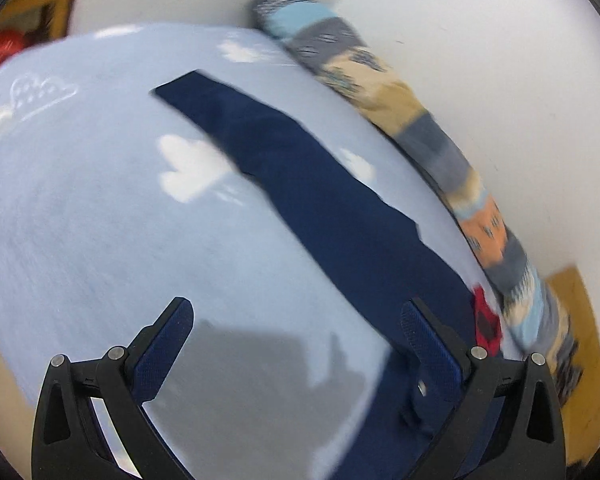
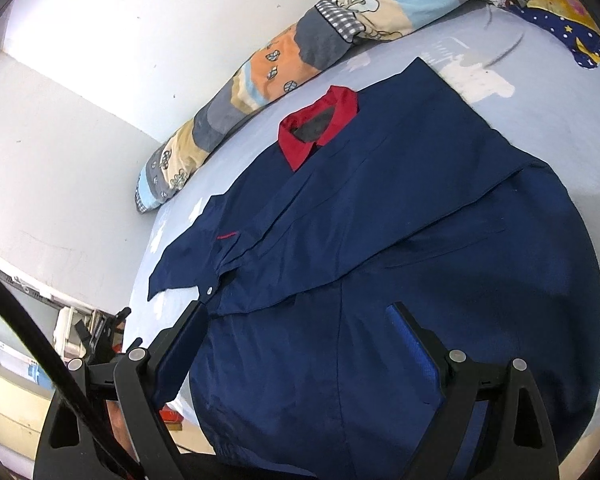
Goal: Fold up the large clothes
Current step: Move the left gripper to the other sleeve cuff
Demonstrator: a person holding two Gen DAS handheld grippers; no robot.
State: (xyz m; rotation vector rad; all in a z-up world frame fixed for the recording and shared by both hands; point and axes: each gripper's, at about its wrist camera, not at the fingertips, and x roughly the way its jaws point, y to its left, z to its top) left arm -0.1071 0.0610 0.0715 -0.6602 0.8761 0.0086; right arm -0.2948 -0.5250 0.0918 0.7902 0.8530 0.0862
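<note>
navy jacket flat on the bed, both grippers released above it.

light blue cloud-print bedsheet [image 2: 548, 92] fills both views and carries everything. navy jacket [image 2: 380, 220] lies spread on it ahead of the right gripper [image 2: 298, 326], body running under and between those jaws, one sleeve folded across the chest, red collar [image 2: 320, 124] at the far end. right jaws spread wide, nothing between the pads, hem just below them. patchwork bolster pillow [image 2: 260, 80] lies along the white wall [image 2: 100, 60], beyond the collar. left gripper [image 1: 296, 328] also spread wide and empty; left view is motion-blurred. a navy sleeve [image 1: 300, 176] stretches away from its right-hand finger [image 1: 428, 344] across the sheet; that finger overlaps jacket fabric, contact unclear. left-hand finger is over bare sheet. small red patch of collar just outside the right-hand finger.
</note>
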